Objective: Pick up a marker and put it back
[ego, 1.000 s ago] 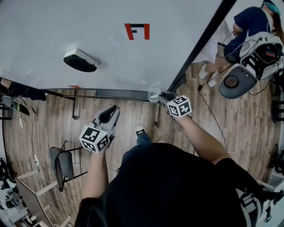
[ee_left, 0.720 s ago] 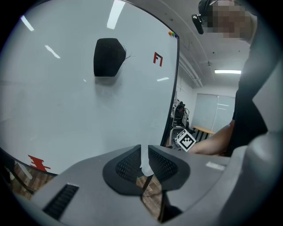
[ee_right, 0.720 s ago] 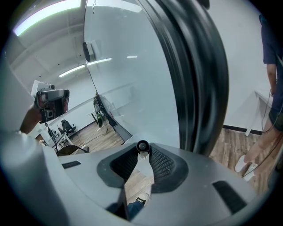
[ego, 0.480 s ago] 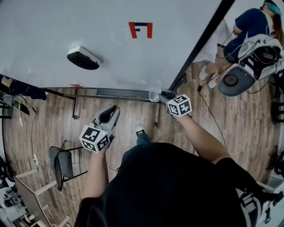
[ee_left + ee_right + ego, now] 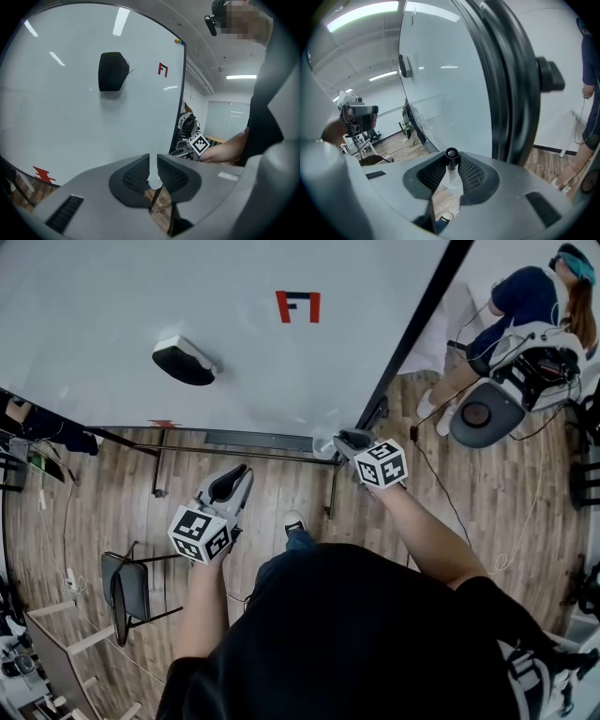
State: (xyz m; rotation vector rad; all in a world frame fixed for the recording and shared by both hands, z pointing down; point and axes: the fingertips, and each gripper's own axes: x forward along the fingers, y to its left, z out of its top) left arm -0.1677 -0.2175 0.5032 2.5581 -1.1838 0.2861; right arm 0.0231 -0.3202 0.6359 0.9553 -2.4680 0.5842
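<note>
Whiteboard [image 5: 234, 343] fills the far side. At its right edge the right gripper [image 5: 450, 171], jaws just closed further, pinches the marker [image 5: 451, 155]. The left gripper [image 5: 153, 169] is narrowly parted and empty. Pickup seems done; putting it back remains.

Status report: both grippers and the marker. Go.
Right gripper: jaws just closing, shut on marker. Left gripper: slightly open, empty. Marker beside black frame of whiteboard; nothing seen blocking.

eraser [image 5: 184, 362], red mark [image 5: 296, 306]: on whiteboard [image 5: 94, 315] | chair [image 5: 127, 582]: on wood floor [image 5: 94, 493]
</note>
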